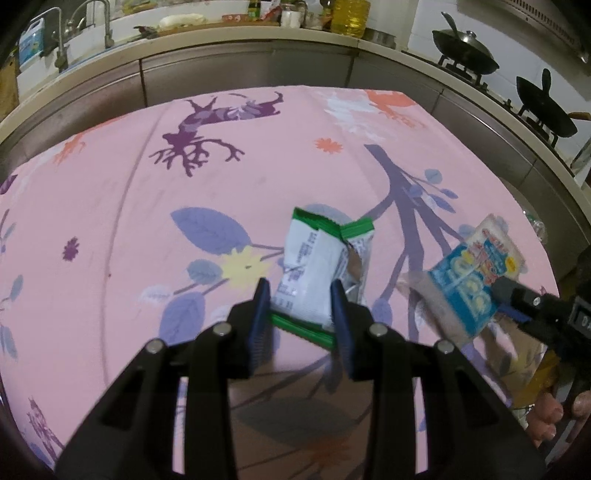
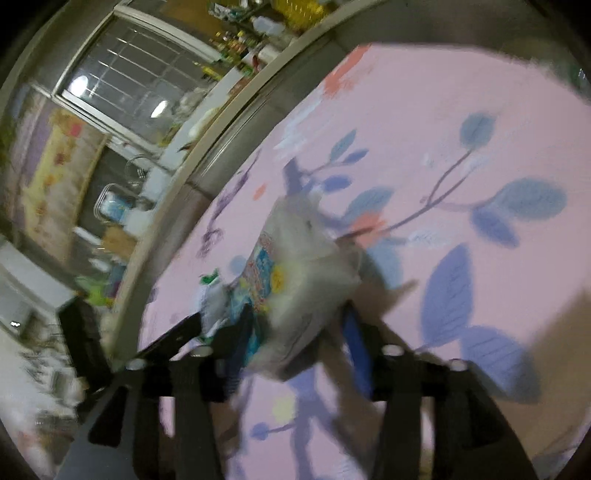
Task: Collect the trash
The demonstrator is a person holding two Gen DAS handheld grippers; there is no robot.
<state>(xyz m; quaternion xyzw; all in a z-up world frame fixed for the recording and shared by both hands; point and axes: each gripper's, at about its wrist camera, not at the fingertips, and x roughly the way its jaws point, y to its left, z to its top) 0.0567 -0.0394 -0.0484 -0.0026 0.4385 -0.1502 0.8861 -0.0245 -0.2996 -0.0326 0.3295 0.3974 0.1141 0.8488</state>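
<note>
Left gripper [image 1: 300, 295] pinching green-edged wrapper [image 1: 317, 266]; right gripper [image 2: 295, 332] spread around blue packet [image 2: 291, 273], woks [image 1: 465, 51] left-view only.

wrappers [image 1: 317, 273] on tablecloth [image 1: 147, 229] (counter [image 1: 258, 40] behind)

Pink floral tablecloth [image 1: 110, 229] spreads beneath and ahead of the tool. Beyond its far edge runs a kitchen counter [image 1: 258, 37]: faucet [image 1: 107, 26] far left, yellow oil bottle [image 1: 349, 14] centre, two black woks [image 1: 465, 51] far right.
</note>
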